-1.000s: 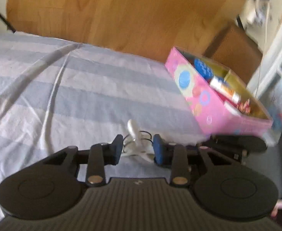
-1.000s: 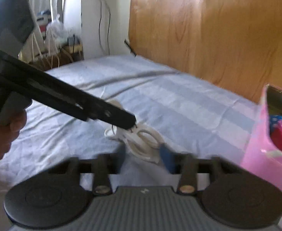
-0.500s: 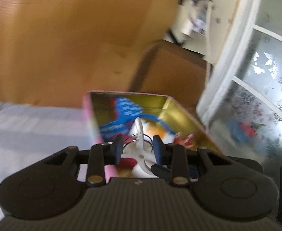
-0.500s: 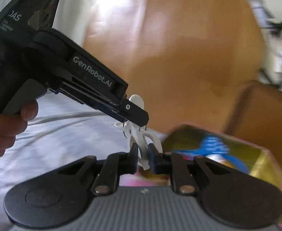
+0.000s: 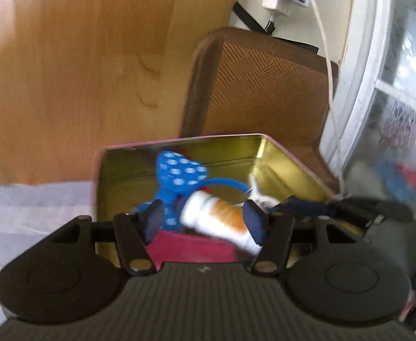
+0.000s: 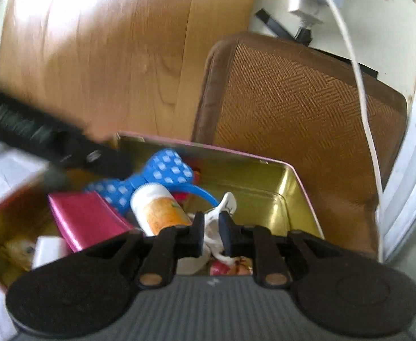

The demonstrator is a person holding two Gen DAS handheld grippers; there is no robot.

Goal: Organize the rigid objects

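the pink tin [image 6: 304, 190] with its gold lining sits on the striped bedsheet [image 5: 23, 216], and both grippers hang over its open top. the right gripper [image 6: 209, 234] is clenched on a white plastic clip-like piece [image 6: 222, 207], which pokes up between its pads toward twelve o'clock and trails down below them; it is held above the clutter in the tin, near the tin's bare right-hand end, and does not look set down yet. the left gripper [image 5: 205, 221] has its jaws opening, wide apart, with nothing pinched between them; through the gap the tin's contents show.

already in the tin: a blue polka-dot bow on a blue band [image 6: 165, 174] at about eleven o'clock from the right gripper's tips, a white bottle with an orange label [image 6: 159, 210] lying tilted just beside the clip at nine o'clock, a magenta box [image 6: 85, 216] further toward nine, and a small white block [image 6: 48, 251] near the tin's left end. some red and pale bits lie under the right gripper, too blurred to name.

so the sorting looks well along: several rigid things are boxed, and the white piece is over the tin but not released. what is left, by my reckoning, is to let it go into the tin's free space and clear both grippers away. whether more things wait on the bed cannot be told from here.
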